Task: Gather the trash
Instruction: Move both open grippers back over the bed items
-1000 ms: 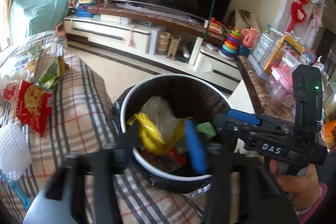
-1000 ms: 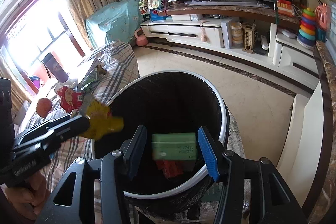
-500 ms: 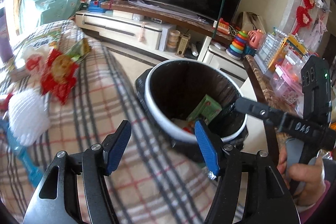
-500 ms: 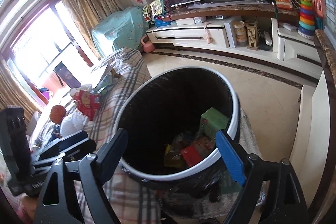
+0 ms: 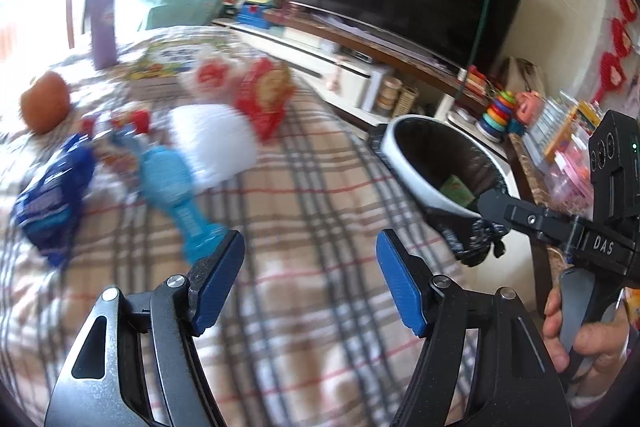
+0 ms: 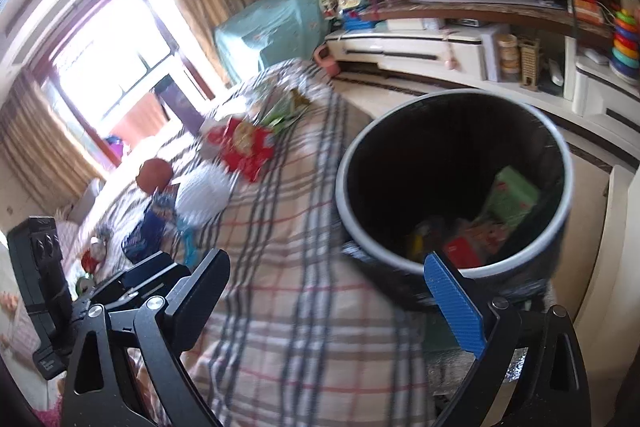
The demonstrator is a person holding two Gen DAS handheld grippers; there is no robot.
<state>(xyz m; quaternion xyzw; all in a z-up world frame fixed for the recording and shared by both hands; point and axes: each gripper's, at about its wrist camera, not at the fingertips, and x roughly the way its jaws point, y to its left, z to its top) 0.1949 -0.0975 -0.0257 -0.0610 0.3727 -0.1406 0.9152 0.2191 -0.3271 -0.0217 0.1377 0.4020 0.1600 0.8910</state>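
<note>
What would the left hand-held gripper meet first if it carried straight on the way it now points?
Most likely the plaid cloth, bare between the open fingers of the left hand-held gripper. The blue bottle lies off to the left; depth is uncertain.

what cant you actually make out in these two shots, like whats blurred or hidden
- Left wrist view: the white item, blue bottle and red packet on the plaid cloth are motion-blurred; labels unreadable.
- Left wrist view: the trash bin rim hides nearly all contents except a green box.
- Right wrist view: the bin bottom is dark and blurred; the yellow piece is unidentifiable.
- Right wrist view: the left tongs are partly hidden behind the right tongs.
</note>
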